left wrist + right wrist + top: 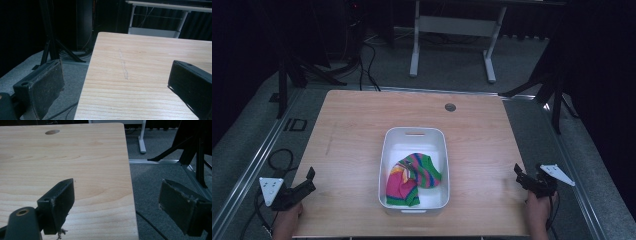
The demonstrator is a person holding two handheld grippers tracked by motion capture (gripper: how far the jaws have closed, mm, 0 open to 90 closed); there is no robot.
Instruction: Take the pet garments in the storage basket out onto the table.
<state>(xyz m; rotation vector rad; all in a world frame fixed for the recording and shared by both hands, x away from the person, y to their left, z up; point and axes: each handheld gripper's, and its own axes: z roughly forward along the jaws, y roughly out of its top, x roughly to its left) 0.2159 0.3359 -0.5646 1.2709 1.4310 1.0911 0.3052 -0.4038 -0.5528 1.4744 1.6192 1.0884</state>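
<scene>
A white plastic bin [414,136] stands near the middle of the wooden table [352,130]. Inside it lies a crumpled striped cloth [412,178] in pink, green, yellow and blue. My left gripper [309,179] sits at the table's front left corner, open and holding nothing; in the left gripper view its jaws straddle the table's left edge [85,77]. My right gripper [518,175] rests at the front right edge, open and empty, with one jaw over the table [75,170] and the other over the floor.
A round cable hole [450,107] is set into the far side of the table. A white desk frame [452,30] stands beyond it. Black tripod legs [307,70] and cables stand on the grey carpet to both sides.
</scene>
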